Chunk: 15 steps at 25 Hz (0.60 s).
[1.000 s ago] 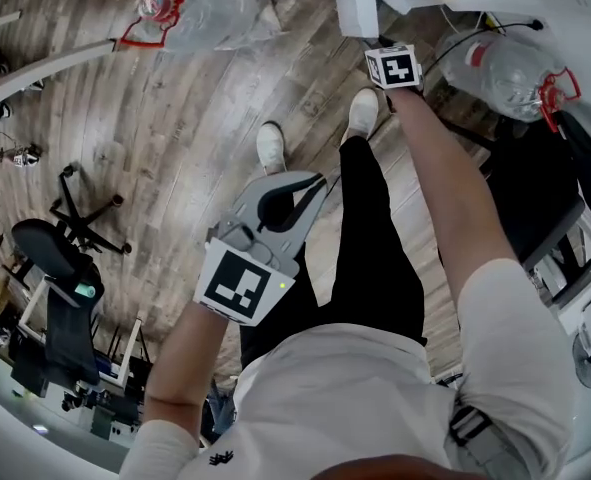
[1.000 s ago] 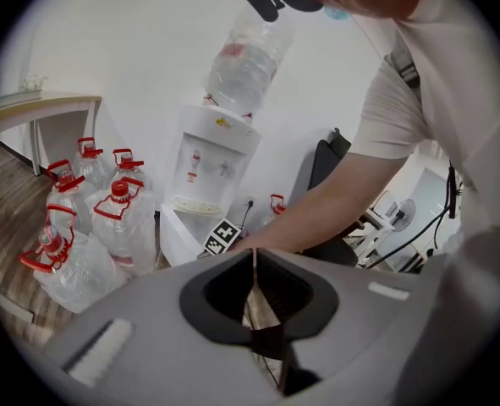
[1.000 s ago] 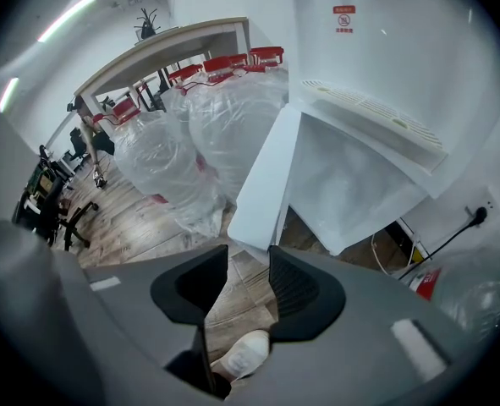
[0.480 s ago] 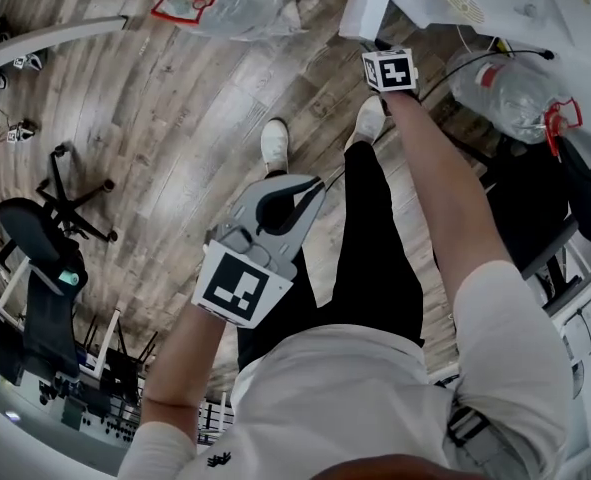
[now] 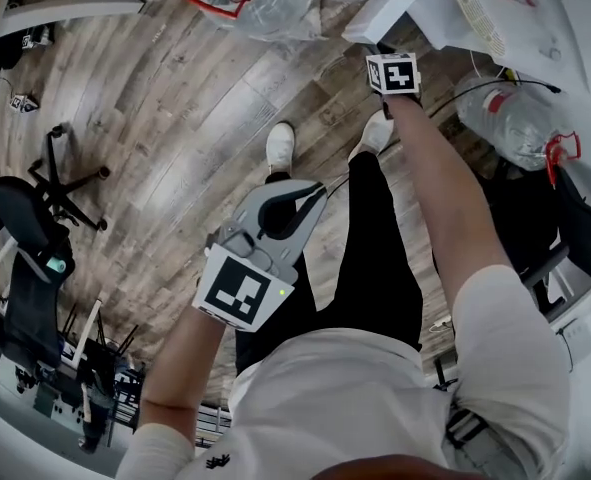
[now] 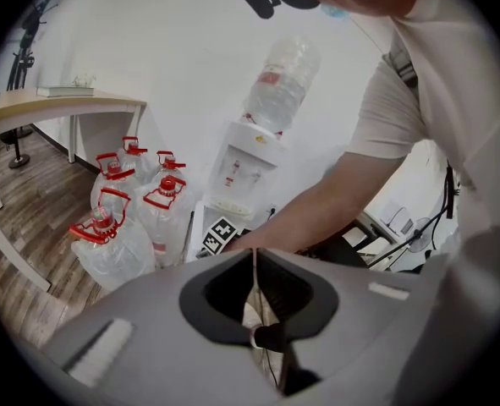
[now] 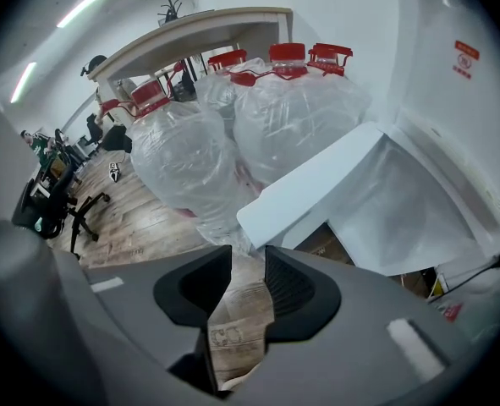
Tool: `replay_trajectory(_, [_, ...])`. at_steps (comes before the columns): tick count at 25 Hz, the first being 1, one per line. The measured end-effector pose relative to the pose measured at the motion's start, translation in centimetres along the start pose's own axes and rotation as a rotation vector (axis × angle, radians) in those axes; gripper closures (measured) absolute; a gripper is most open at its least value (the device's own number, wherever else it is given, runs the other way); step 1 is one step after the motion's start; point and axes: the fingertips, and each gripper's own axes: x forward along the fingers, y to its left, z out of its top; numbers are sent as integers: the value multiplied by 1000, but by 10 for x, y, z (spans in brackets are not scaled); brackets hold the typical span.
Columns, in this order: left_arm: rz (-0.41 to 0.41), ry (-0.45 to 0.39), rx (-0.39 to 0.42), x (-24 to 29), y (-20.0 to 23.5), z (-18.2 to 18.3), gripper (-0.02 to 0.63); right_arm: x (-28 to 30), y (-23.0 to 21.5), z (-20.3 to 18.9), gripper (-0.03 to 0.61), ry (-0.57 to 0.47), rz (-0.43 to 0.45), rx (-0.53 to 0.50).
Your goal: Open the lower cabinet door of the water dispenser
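Wooden floor [image 5: 175, 118] stretches under my feet, with an office chair [image 5: 25, 228] off to one side and a cluster of red-capped water jugs [image 7: 292, 108] against the white wall. I hold my right tongs [image 7: 248, 256] out at arm's length, pointing steeply down beside the water dispenser [image 6: 250, 163], which carries a big upturned bottle [image 6: 279, 87] on top. Its lower cabinet door [image 7: 317, 180] stands swung out from the white body, its free edge just beyond the tips of my right tongs and next to the jugs; a dark gap shows behind it. The jaws of these tongs stand apart and have just been closing, with nothing between them but floor showing through the gap. My left tongs [image 5: 313, 190] hang close to my body above my legs, well apart from the dispenser, jaws pressed together along a thin seam and holding nothing. A pale desk [image 6: 55, 104] stands behind the jugs
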Motion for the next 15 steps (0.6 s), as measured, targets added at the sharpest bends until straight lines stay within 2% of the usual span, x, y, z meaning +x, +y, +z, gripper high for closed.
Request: replay_trajectory(15, [49, -24, -35, -24, 31, -7, 558, 23, 25, 41, 474, -5, 5, -58])
